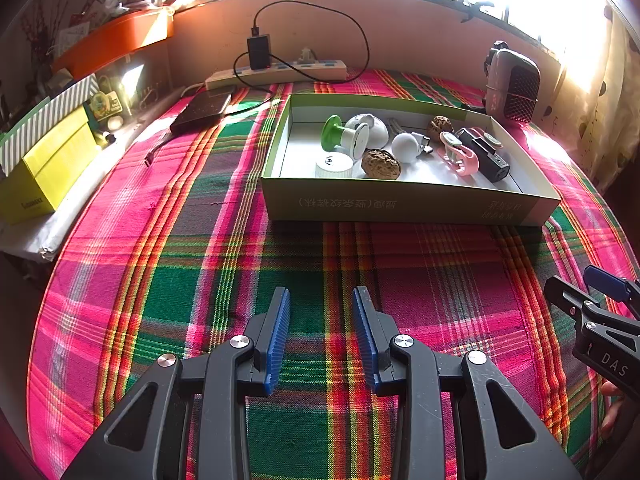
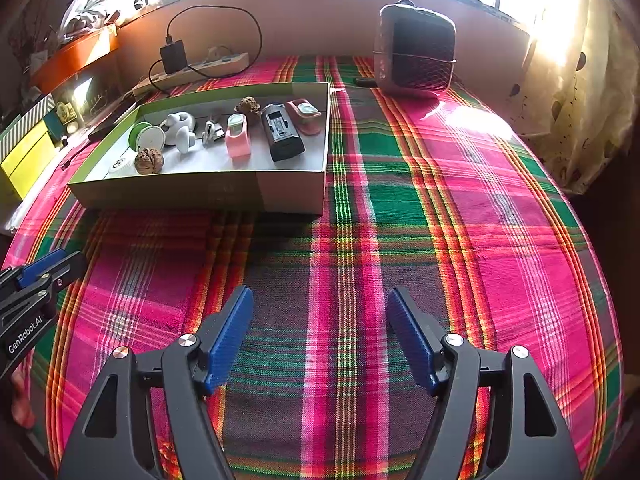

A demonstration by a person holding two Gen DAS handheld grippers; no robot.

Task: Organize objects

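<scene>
your left gripper sits part-open, right gripper wide, both empty over bare cloth — everything's already gathered in the box ahead of the jaws, likely done.

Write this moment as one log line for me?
left claw: open, empty | right claw: open, empty | both above plaid cloth | cardboard box: holds walnuts, green spool, black device, pink items
</scene>
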